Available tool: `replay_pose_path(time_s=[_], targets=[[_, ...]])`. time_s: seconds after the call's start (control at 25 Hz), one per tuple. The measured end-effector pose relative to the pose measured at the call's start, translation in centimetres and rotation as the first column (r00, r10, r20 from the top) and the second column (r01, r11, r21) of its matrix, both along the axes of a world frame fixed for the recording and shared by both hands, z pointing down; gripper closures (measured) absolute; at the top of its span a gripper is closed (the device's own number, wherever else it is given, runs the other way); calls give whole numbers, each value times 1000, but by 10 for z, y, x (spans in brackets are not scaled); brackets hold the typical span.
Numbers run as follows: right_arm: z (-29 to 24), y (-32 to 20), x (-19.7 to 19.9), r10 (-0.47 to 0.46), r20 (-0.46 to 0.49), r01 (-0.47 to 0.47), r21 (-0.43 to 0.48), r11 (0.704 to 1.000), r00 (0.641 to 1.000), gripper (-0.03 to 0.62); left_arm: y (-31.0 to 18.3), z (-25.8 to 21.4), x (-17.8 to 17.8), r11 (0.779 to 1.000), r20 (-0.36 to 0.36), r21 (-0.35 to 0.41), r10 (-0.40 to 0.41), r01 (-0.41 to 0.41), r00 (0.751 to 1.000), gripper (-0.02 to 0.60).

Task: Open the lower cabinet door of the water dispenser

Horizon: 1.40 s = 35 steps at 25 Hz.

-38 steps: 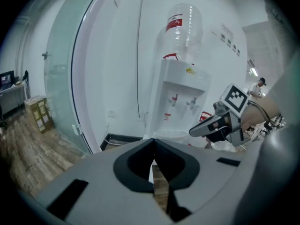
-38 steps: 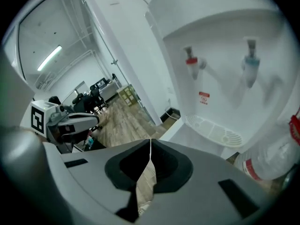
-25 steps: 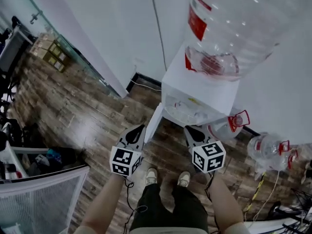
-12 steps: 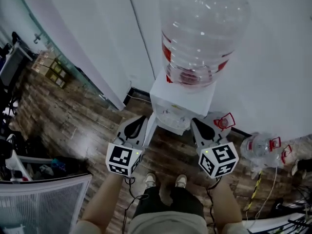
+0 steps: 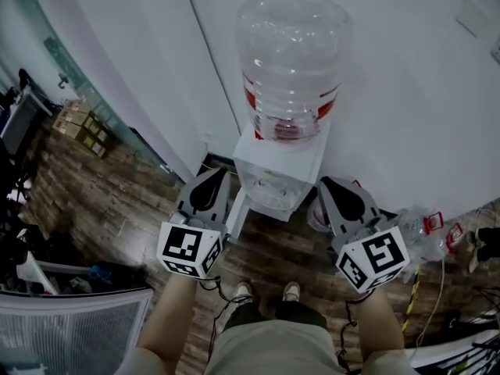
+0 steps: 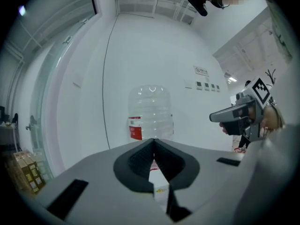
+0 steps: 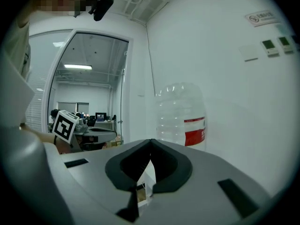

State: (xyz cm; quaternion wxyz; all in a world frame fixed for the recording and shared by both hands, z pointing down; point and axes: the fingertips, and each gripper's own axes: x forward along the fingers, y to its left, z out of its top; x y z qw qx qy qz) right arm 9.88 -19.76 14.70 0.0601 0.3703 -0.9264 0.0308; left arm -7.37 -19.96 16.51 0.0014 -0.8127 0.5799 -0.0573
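The white water dispenser [image 5: 279,172] stands against the wall with a large clear bottle [image 5: 291,61] on top. Its lower cabinet door [image 5: 237,212] hangs swung out to the left as a thin white panel. My left gripper [image 5: 217,174] is held up left of the dispenser, shut and empty. My right gripper [image 5: 326,184] is level with it on the right, also shut with nothing in it. In the left gripper view the shut left gripper [image 6: 153,141] points at the bottle [image 6: 151,112], as does the right gripper [image 7: 150,141] in its own view.
Empty bottles [image 5: 426,229] with red caps lie on the wooden floor at the right, near cables. A glass partition and cardboard boxes [image 5: 80,123] are at the left, a mesh chair [image 5: 70,326] at the lower left. The person's feet [image 5: 266,291] stand in front of the dispenser.
Both grippers have risen from near the cabinet door to beside the dispenser's top. The head view has pulled up and back. Both stayed shut.
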Motion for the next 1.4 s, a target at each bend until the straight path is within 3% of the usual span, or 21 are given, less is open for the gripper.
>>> replay_pose_path(time_s=[0.36, 0.52, 0.64, 0.88, 1.0, 1.4], targets=[[-62, 43, 34, 44, 25, -46, 102, 994, 999, 588, 52, -81, 30, 987, 79, 150, 46, -58, 996, 575], [-76, 60, 42, 49, 2, -48, 136, 990, 999, 588, 76, -95, 42, 980, 106, 178, 66, -84, 992, 575], [-78, 70, 48, 51, -29, -46, 154, 987, 998, 588, 88, -93, 46, 980, 129, 173, 80, -102, 988, 575], [-75, 89, 53, 49, 3, -49, 137, 989, 999, 588, 101, -81, 48, 982, 131, 151, 97, -116, 987, 575], [-70, 100, 47, 22, 0, -22, 131, 991, 1000, 588, 105, -72, 51, 984, 98, 124, 118, -129, 988, 575], [-59, 115, 26, -14, -46, 21, 146, 989, 999, 589, 114, -64, 49, 987, 107, 98, 120, -131, 987, 575]])
